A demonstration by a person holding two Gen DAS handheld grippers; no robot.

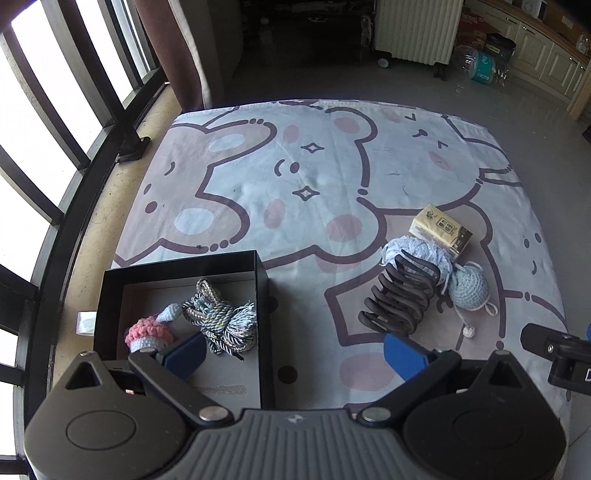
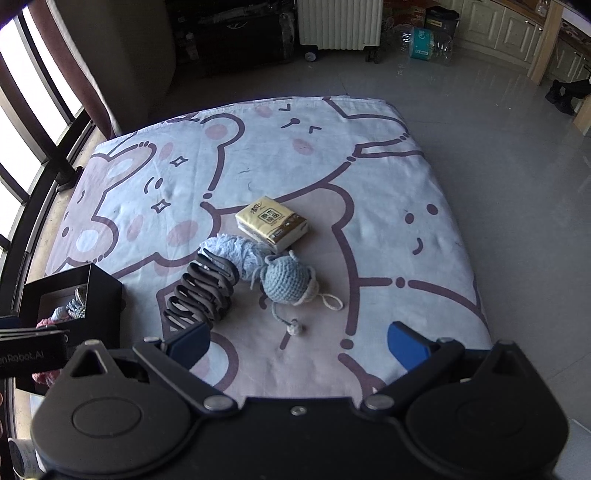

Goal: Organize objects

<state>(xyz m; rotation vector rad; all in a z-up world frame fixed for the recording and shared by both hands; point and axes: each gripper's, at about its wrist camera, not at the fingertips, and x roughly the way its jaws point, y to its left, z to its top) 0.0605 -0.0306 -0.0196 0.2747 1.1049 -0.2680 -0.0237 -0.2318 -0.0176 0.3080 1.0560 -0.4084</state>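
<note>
A black open box (image 1: pixel 264 295) sits at the near left of the cartoon-print mat (image 1: pixel 314 177). Inside it lie a coiled rope bundle (image 1: pixel 221 319) and a pink crocheted toy (image 1: pixel 147 334). On the mat to the right lie a dark hair claw clip (image 1: pixel 399 295), pale blue yarn (image 1: pixel 417 251), a blue crocheted ball (image 1: pixel 469 286) and a yellow tissue pack (image 1: pixel 439 229). My left gripper (image 1: pixel 293 354) is open and empty above the box's right wall. My right gripper (image 2: pixel 299 343) is open and empty, just in front of the clip (image 2: pixel 201 291), ball (image 2: pixel 286 282) and tissue pack (image 2: pixel 271 223).
A window railing (image 1: pixel 55 155) and a curtain (image 1: pixel 173 48) run along the left. A white radiator (image 1: pixel 417 29) and bagged goods (image 1: pixel 484 55) stand beyond the mat on grey tile floor (image 2: pixel 498 147). The box also shows at the left in the right wrist view (image 2: pixel 103 295).
</note>
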